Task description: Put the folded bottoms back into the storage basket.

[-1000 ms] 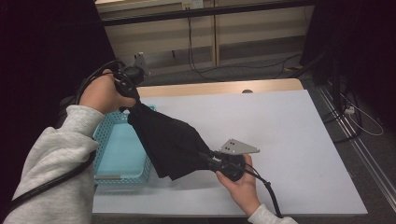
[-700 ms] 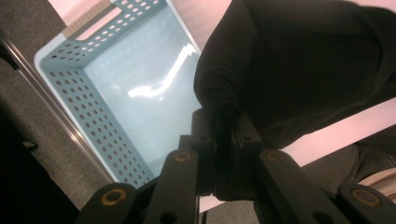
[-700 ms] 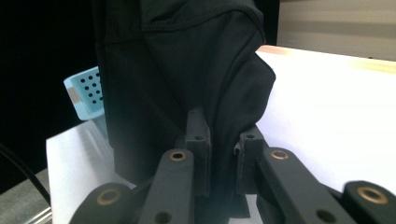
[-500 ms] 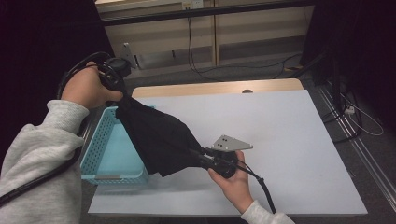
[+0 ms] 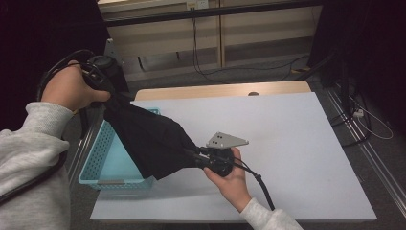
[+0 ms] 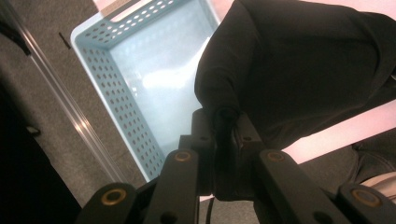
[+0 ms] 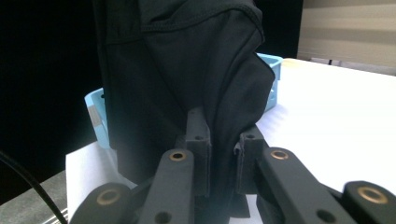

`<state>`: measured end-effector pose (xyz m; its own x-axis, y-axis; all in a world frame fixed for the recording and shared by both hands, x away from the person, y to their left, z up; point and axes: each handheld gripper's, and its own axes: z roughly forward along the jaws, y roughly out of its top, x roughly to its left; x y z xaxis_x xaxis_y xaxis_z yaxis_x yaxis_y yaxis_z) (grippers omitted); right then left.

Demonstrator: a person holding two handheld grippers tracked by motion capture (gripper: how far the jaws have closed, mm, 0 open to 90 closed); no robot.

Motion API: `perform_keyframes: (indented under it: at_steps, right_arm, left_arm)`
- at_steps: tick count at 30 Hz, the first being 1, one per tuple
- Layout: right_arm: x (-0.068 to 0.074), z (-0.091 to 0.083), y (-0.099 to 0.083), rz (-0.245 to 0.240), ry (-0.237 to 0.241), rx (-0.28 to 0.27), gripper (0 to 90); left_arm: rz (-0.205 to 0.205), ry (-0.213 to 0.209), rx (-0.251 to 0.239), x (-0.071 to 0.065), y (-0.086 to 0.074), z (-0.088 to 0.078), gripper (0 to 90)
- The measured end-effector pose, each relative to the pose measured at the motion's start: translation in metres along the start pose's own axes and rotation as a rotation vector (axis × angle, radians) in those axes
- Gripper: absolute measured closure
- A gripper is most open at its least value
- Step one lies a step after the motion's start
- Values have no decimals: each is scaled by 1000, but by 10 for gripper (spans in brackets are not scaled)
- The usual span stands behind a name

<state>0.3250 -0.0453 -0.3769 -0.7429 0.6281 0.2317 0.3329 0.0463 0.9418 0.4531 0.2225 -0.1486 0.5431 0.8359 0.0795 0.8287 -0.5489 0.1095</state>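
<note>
A black cloth garment hangs stretched between my two grippers above the table's left side. My left gripper, raised at the upper left, is shut on one end of the garment, with a fold pinched between its jaws. Lower down near the table's middle, my right gripper is shut on the other end; the cloth is clamped between its jaws. Below the garment sits a light blue perforated basket, whose inside looks bare.
The white table top spreads to the right of the basket. A wooden strip borders its far edge. Behind it are cabinets and cables on the floor. A metal rail runs along the basket's outer side.
Both hands have risen and carried the garment up and to the far left. The cloth now hangs clear of the basket, which shows more of its inside.
</note>
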Motion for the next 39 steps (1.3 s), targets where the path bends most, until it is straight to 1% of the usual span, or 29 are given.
perform_keyframes:
  at_steps: [4, 7, 8, 12, 13, 14, 15, 18, 22, 23, 25, 26, 27, 28, 33, 37, 39]
  right_arm:
    - [4, 9, 3, -1, 17, 2, 801]
    - [7, 15, 7, -7, 30, 3, 802]
    - [8, 17, 8, -9, 32, 6, 802]
    - [13, 25, 10, -8, 49, 8, 802]
    - [15, 27, 10, -6, 53, 9, 802]
    - [16, 29, 11, -6, 59, 11, 802]
    - [17, 31, 10, -6, 62, 14, 801]
    - [21, 37, 10, -5, 72, 18, 801]
    - [29, 44, 9, -9, 82, 20, 801]
    - [30, 46, 9, -14, 87, 17, 801]
    - [34, 50, 8, -11, 91, 21, 801]
    - [35, 52, 8, -17, 93, 22, 801]
    - [37, 54, 7, -21, 93, 24, 801]
    - [39, 56, 7, -19, 94, 27, 801]
    - [46, 67, 7, -19, 108, 33, 801]
    - [50, 74, 7, -24, 114, 39, 801]
    - [51, 77, 6, -25, 117, 42, 801]
  left_arm:
    - [-20, -5, -9, 10, -6, -3, 826]
    - [-34, 4, -8, 17, -10, -5, 826]
    - [-46, 3, -7, 19, -12, -5, 826]
    - [-62, -2, -7, 29, -16, -5, 827]
    - [-67, 2, -9, 30, -17, -4, 827]
    - [-64, 6, -6, 32, -17, -4, 826]
    - [-72, 7, -6, 34, -17, -4, 826]
    - [-81, 12, -9, 40, -18, -2, 826]
    - [-90, 35, -8, 47, -18, 2, 826]
    - [-94, 36, -7, 49, -18, 3, 826]
    - [-97, 37, -11, 52, -17, 4, 826]
    - [-104, 38, -13, 54, -17, 5, 826]
    - [-102, 40, -8, 55, -17, 5, 826]
    - [-104, 41, -15, 56, -17, 7, 827]
    - [-115, 49, -18, 63, -16, 10, 827]
    - [-126, 43, -13, 71, -16, 13, 826]
    - [-127, 48, -17, 73, -16, 15, 827]
